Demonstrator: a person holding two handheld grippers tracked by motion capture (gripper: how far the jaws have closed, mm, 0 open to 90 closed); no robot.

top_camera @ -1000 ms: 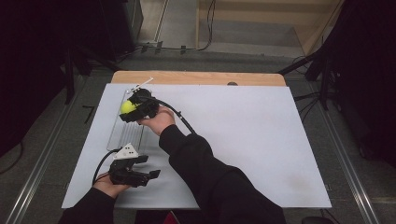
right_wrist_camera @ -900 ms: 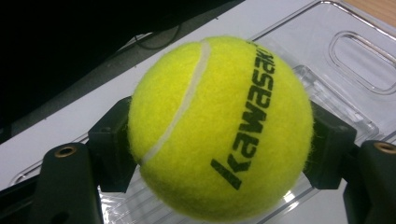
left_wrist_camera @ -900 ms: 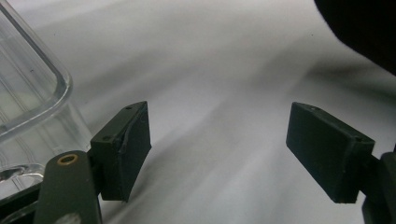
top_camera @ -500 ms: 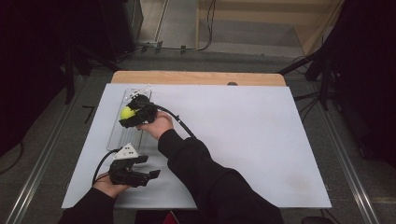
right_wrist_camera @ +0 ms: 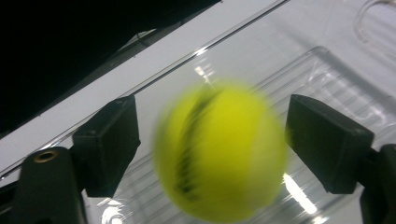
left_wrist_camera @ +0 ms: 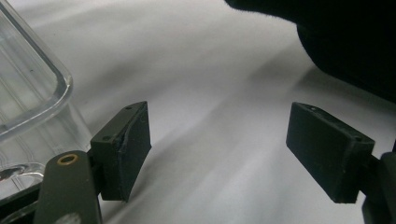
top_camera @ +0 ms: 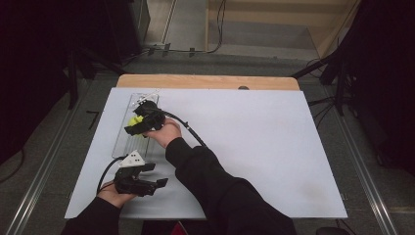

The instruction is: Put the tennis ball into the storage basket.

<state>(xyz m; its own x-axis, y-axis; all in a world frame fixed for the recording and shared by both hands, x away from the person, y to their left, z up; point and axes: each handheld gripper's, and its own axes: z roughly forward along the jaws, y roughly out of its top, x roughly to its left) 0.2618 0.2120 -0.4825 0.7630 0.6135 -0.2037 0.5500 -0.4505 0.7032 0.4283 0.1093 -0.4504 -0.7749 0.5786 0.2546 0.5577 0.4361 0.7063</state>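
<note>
A yellow-green ball [right_wrist_camera: 219, 149] [top_camera: 133, 119] is blurred between the jaws of my right gripper [right_wrist_camera: 212, 144] [top_camera: 139, 125], over a clear plastic tray [right_wrist_camera: 327, 70] [top_camera: 125, 142]. Those jaws have just been opening. A gap shows on each side of the ball, so the pads no longer press on it. My left gripper [left_wrist_camera: 217, 149] [top_camera: 151, 183] rests low on the white table top by the tray's near corner [left_wrist_camera: 32, 93]. It is open with nothing between its pads.
The white sheet [top_camera: 254, 132] covers the table, with a wooden strip [top_camera: 205, 81] along the far edge. The right forearm in a dark sleeve [top_camera: 210, 181] crosses above the left gripper. Dark floor and metal rails flank the table.
The right gripper has come slightly nearer along the tray with the ball. Its jaws have parted from the ball. The left gripper has stayed put.
</note>
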